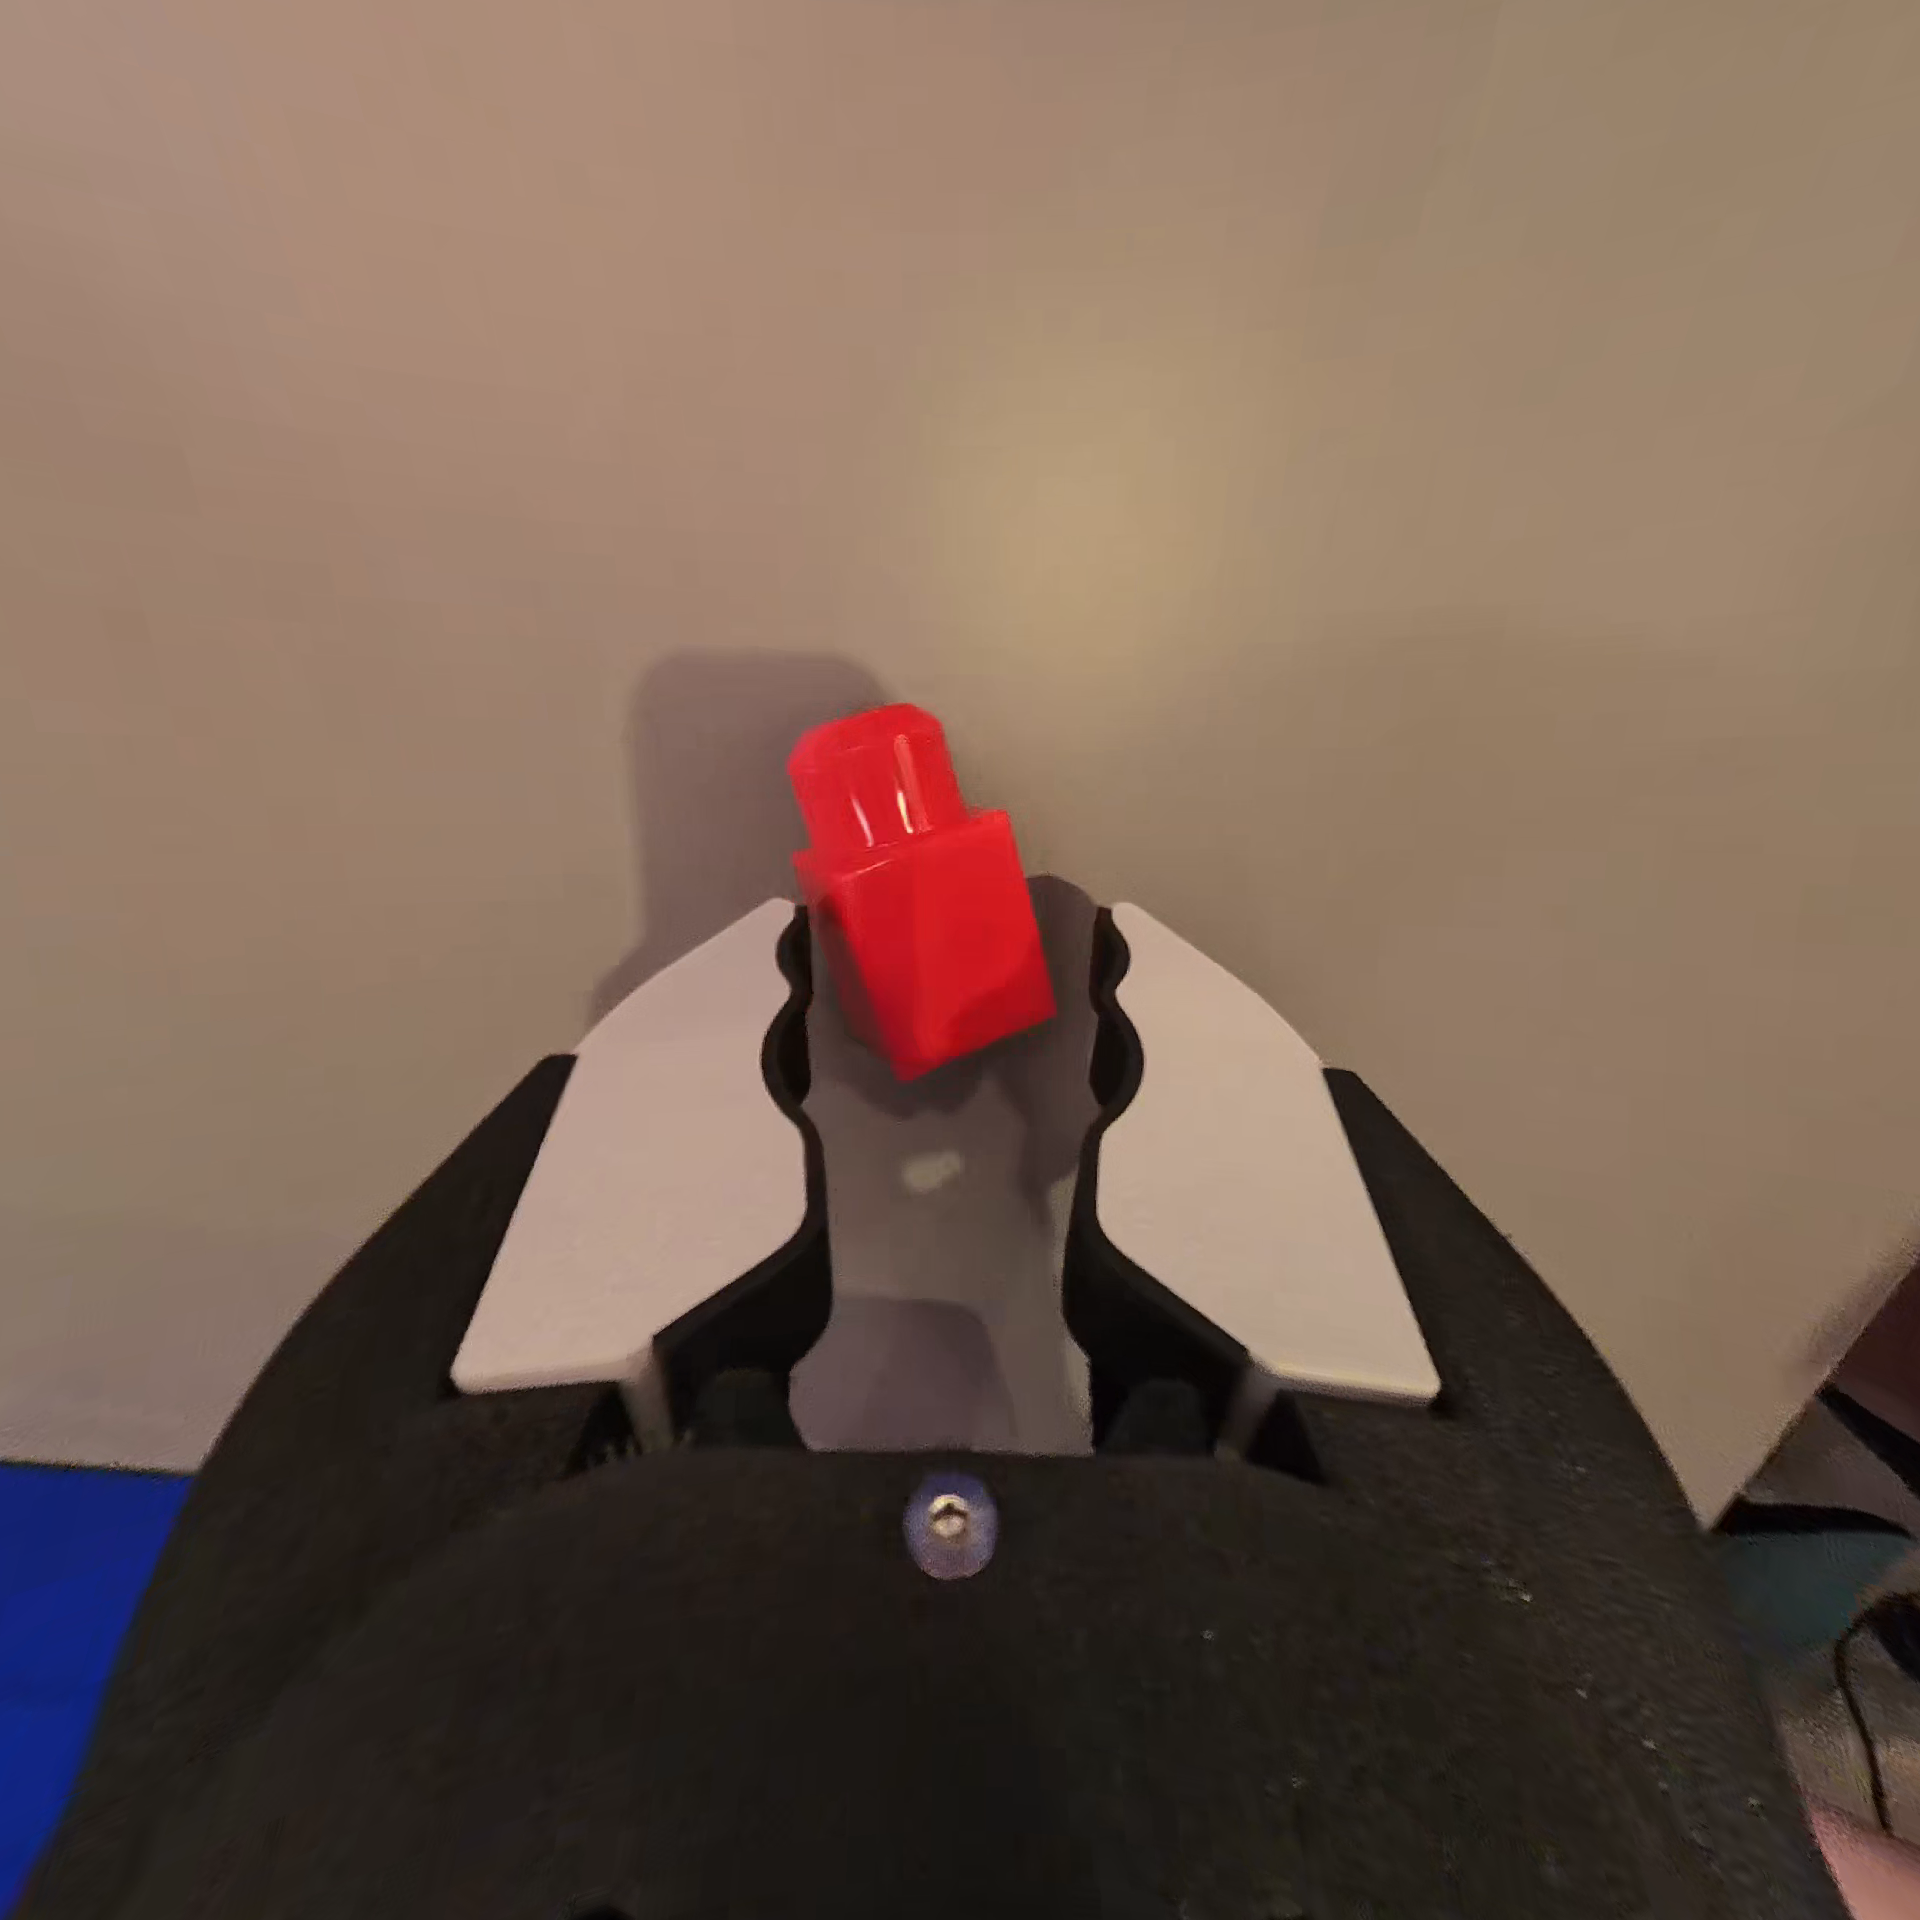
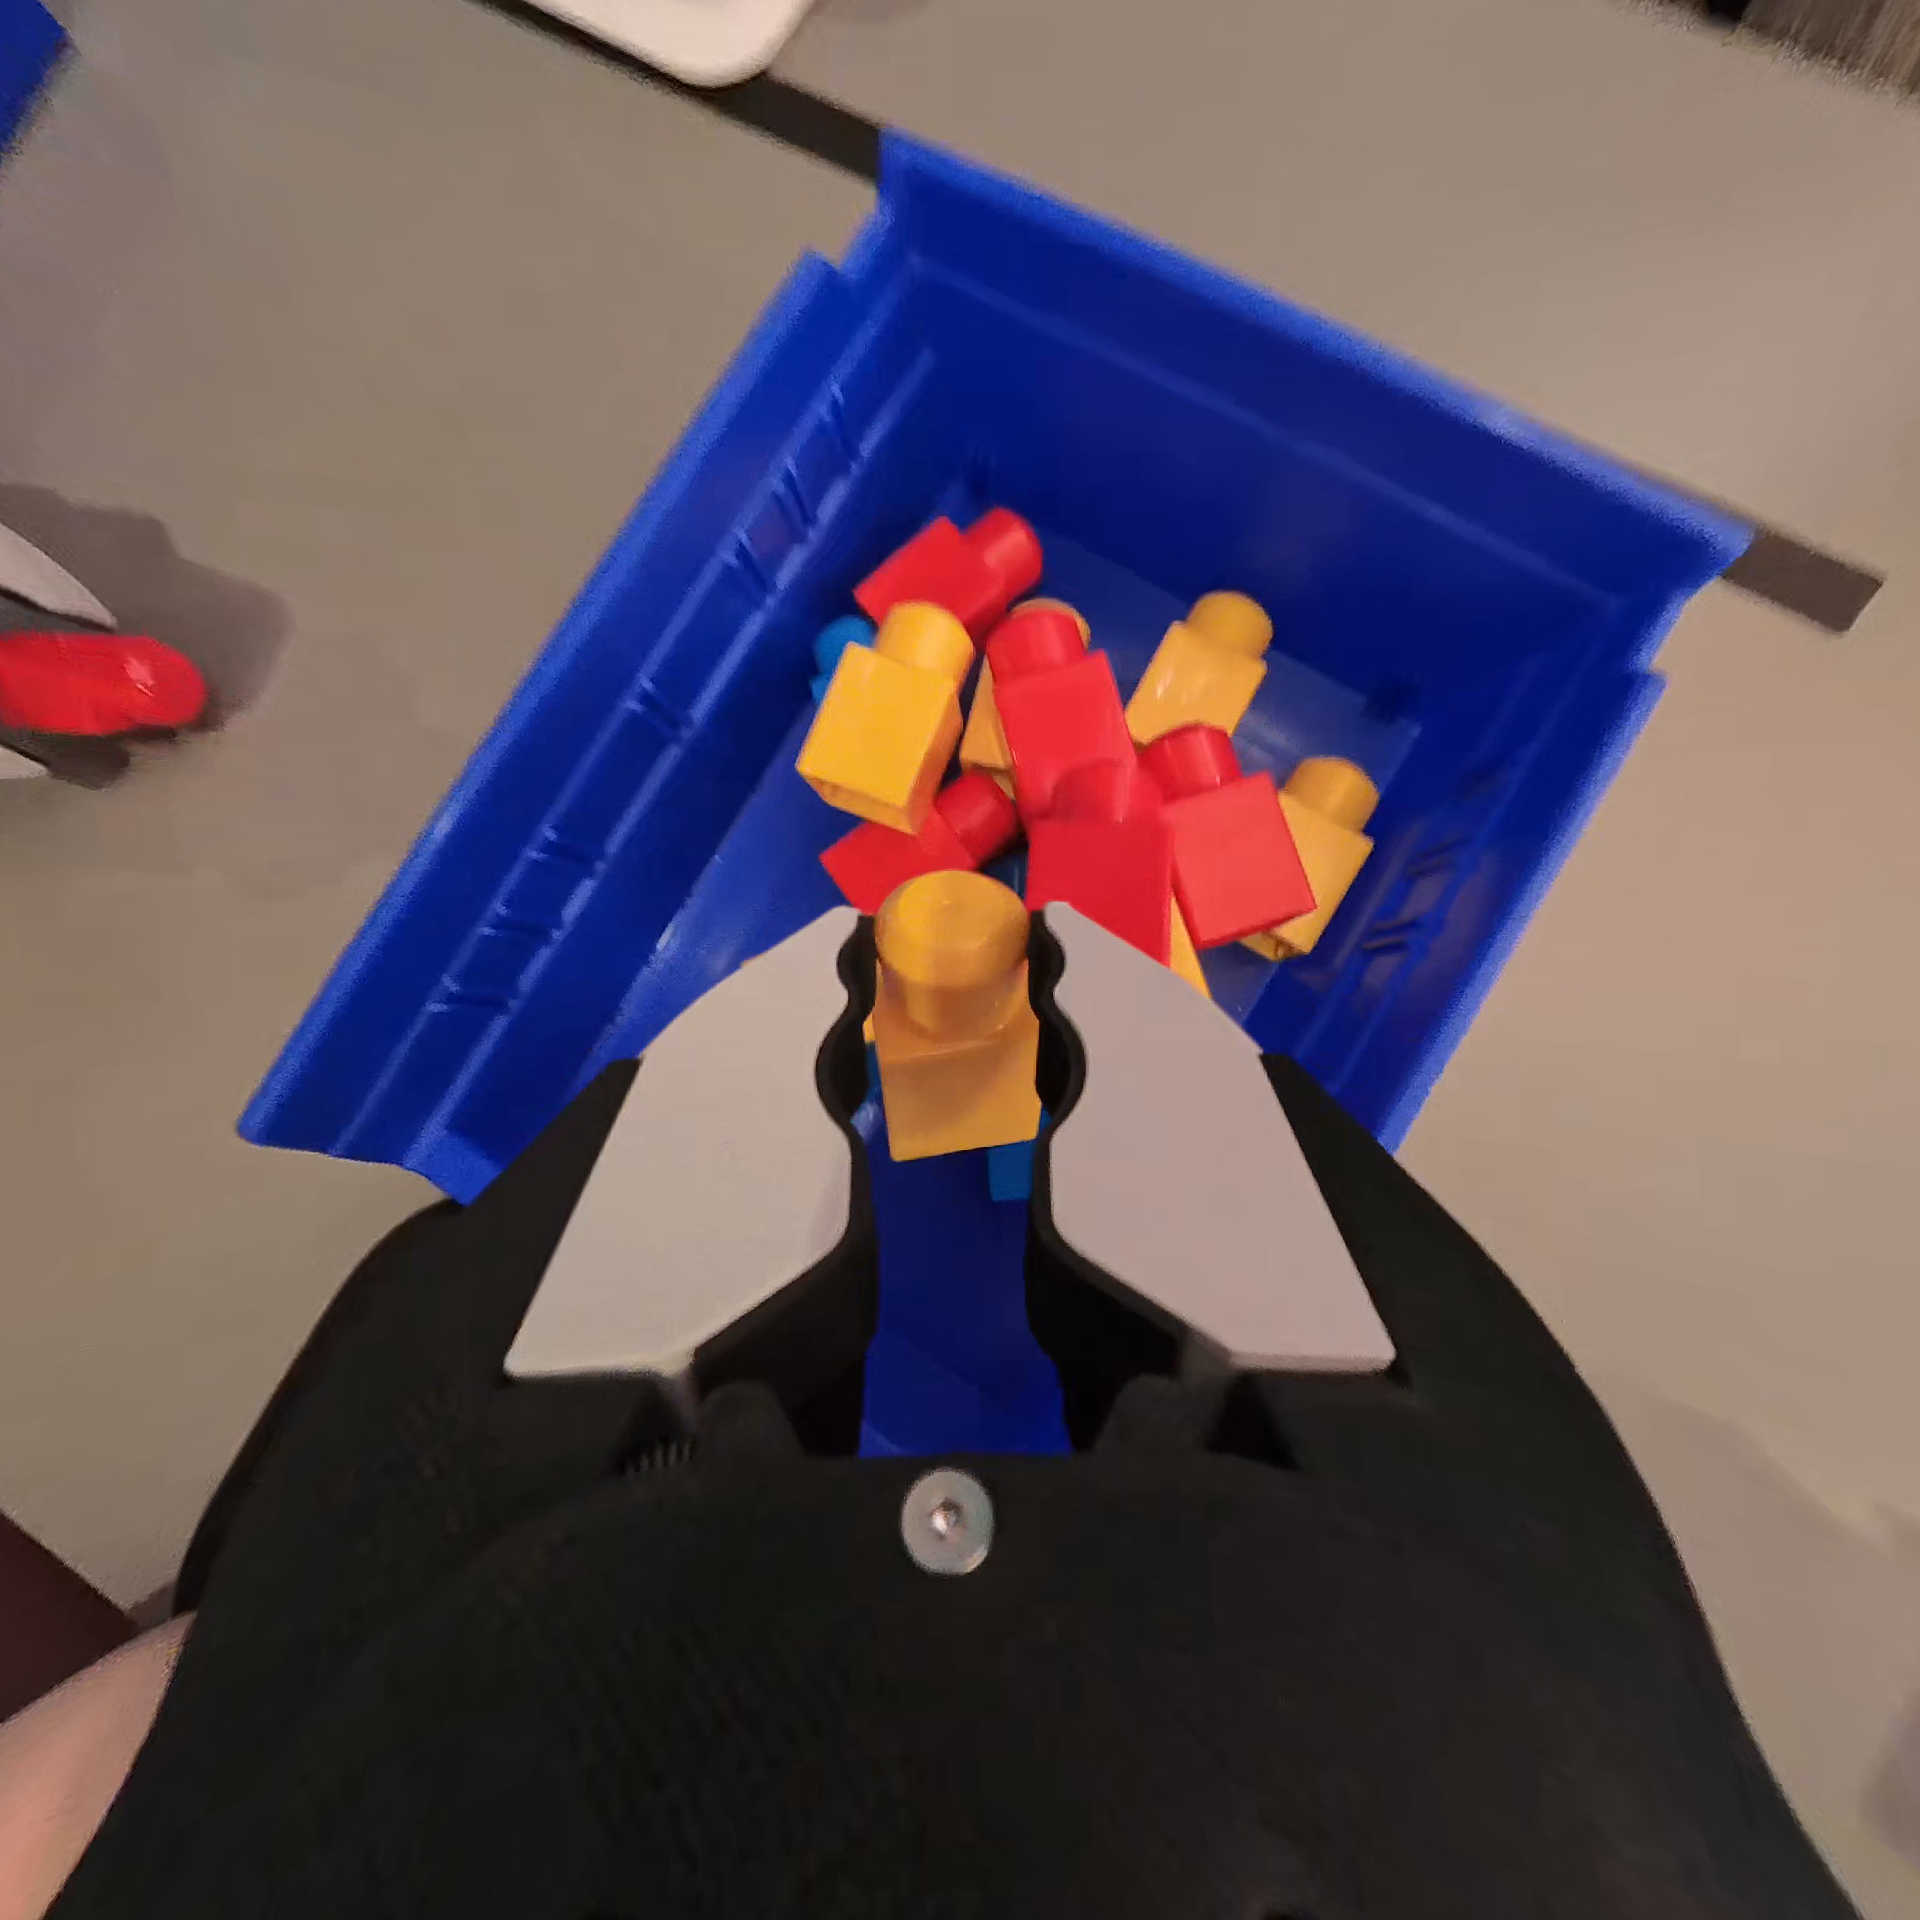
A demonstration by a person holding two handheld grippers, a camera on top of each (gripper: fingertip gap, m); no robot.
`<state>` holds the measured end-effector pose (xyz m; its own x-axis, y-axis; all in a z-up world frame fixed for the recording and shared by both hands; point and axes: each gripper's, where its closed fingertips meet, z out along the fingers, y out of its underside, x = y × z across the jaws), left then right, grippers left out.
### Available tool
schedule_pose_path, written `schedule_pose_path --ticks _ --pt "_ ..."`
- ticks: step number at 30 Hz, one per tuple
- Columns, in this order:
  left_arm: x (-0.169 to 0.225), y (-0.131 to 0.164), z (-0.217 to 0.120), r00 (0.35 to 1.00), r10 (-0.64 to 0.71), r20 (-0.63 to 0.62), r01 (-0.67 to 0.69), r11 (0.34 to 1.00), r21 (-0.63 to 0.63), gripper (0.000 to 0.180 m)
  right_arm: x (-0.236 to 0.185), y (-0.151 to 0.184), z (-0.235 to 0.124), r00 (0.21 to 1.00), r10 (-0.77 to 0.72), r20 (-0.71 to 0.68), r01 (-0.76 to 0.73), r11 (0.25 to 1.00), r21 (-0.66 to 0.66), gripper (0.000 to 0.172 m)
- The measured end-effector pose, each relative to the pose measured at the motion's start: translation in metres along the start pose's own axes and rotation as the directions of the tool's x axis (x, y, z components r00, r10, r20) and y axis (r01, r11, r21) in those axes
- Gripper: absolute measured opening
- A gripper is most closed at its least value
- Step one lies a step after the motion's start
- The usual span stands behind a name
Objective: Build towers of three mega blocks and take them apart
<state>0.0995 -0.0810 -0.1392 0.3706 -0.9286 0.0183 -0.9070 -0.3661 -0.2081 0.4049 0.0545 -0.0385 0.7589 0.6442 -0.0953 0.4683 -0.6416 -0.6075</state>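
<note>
In the left wrist view a red mega block (image 1: 925, 956) sits tilted on the grey table (image 1: 1039, 416), stud pointing away. My left gripper (image 1: 945, 914) is open around it, with a clear gap between the block and the right pad. The same block (image 2: 104, 686) and a left finger (image 2: 42, 582) show at the left edge of the right wrist view. My right gripper (image 2: 951, 925) is shut on a yellow mega block (image 2: 956, 1039), stud pointing forward. It holds the block over a blue bin (image 2: 644, 727) with several red, yellow and blue blocks (image 2: 1070, 748) inside.
A black strip (image 2: 810, 114) runs along the table behind the bin, and a white object (image 2: 707, 31) lies beyond it. Another blue object (image 1: 83, 1538) shows at the lower left of the left wrist view. The table's edge (image 1: 1766, 1403) lies at the right. Across from one pair of fingers to the other is roughly 35 cm.
</note>
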Motion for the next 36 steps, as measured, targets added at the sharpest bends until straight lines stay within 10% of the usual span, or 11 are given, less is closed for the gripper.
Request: schedule_pose_path --ticks 6,10,13,17,23,33,36 --pt "-0.009 0.001 0.012 0.997 0.031 0.071 -0.028 0.999 -0.045 0.039 0.0 0.012 0.022 0.999 -0.046 -0.008 0.045 0.991 -0.125 0.029" --pt "-0.02 -0.004 0.002 0.994 0.04 0.098 -0.042 0.999 0.018 0.038 -0.021 -0.042 0.004 0.977 -0.201 -0.076 0.209 0.972 0.11 0.046" --pt "-0.02 -0.024 -0.037 0.997 -0.06 -0.038 0.068 0.963 0.26 0.038 -0.087 -0.097 -0.021 0.879 -0.465 -0.108 0.468 0.796 0.384 0.068" --pt "-0.015 -0.042 -0.126 0.951 -0.082 -0.298 0.255 0.753 0.607 0.038 -0.206 -0.132 -0.047 0.676 -0.733 -0.077 0.579 0.464 0.671 0.078" --pt "-0.002 -0.045 -0.215 0.883 0.042 -0.467 0.401 0.452 0.797 0.038 -0.318 -0.137 -0.04 0.453 -0.848 -0.274 0.689 0.138 0.712 0.079" --pt "0.024 -0.055 -0.242 0.775 0.211 -0.596 0.502 0.367 0.783 0.04 -0.332 -0.143 -0.03 0.436 -0.823 -0.364 0.748 0.107 0.655 0.07" --pt "0.007 -0.045 -0.249 0.847 0.136 -0.514 0.451 0.329 0.83 0.043 -0.262 -0.144 -0.044 0.535 -0.777 -0.332 0.78 0.302 0.549 0.071"
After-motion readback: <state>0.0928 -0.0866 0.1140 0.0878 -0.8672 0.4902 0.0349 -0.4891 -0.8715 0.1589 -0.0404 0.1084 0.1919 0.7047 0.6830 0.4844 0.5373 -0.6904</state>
